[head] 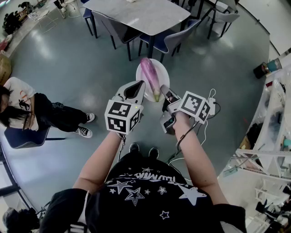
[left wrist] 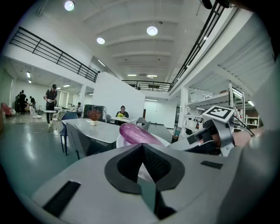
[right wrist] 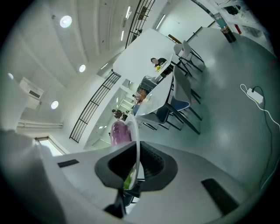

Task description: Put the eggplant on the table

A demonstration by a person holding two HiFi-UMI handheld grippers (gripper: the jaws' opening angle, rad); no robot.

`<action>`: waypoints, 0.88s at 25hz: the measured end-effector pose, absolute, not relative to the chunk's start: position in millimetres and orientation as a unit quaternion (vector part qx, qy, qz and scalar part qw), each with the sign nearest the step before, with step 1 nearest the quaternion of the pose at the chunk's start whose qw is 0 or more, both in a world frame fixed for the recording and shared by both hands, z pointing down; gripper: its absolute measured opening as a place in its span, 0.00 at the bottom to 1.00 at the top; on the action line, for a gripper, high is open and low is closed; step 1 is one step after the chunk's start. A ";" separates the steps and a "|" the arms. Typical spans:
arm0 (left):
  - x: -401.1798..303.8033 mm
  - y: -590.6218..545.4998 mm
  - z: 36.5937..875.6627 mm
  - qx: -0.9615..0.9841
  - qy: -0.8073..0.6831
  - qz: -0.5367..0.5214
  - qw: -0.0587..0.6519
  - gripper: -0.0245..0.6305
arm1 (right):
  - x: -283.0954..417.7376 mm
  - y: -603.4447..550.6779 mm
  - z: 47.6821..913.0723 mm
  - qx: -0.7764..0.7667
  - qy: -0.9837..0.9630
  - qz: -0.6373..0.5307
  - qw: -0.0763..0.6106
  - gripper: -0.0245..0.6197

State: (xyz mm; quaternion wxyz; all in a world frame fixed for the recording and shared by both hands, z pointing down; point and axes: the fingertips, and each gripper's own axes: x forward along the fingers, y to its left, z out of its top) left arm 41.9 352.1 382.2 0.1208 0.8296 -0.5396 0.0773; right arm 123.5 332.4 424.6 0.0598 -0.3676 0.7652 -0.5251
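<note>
A purple eggplant (head: 149, 75) lies on a round white plate (head: 163, 73) that both grippers hold in the air above the grey floor. My left gripper (head: 136, 89) is shut on the plate's left rim. My right gripper (head: 166, 94) is shut on its right rim. In the left gripper view the eggplant (left wrist: 135, 133) rests on the plate (left wrist: 163, 141) just beyond the jaws of the left gripper (left wrist: 142, 148). The right gripper view has the plate (right wrist: 136, 131) edge-on in the right gripper (right wrist: 135, 148), with the eggplant (right wrist: 117, 132) to its left. A grey-white table (head: 136, 13) stands ahead.
Blue-grey chairs (head: 175, 38) ring the table's near side. A person (head: 20, 107) sits on the floor side at the left. A white power strip and cable (head: 212, 98) lie on the floor to the right. Shelving (head: 273, 118) lines the right edge.
</note>
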 end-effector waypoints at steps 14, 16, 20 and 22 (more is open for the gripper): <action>41.8 362.2 370.8 0.828 -0.542 0.061 0.131 0.05 | 130.1 343.0 407.6 -0.370 0.765 -0.521 0.074 0.07; 44.1 366.0 373.6 0.828 -0.542 0.060 0.134 0.05 | 132.1 348.6 409.5 -0.371 0.766 -0.520 0.071 0.07; 45.1 367.3 374.9 0.827 -0.541 0.061 0.136 0.05 | 132.1 353.4 410.8 -0.370 0.763 -0.525 0.071 0.07; 43.4 366.3 374.8 0.827 -0.541 0.061 0.137 0.05 | 131.1 353.4 411.5 -0.373 0.763 -0.524 0.069 0.07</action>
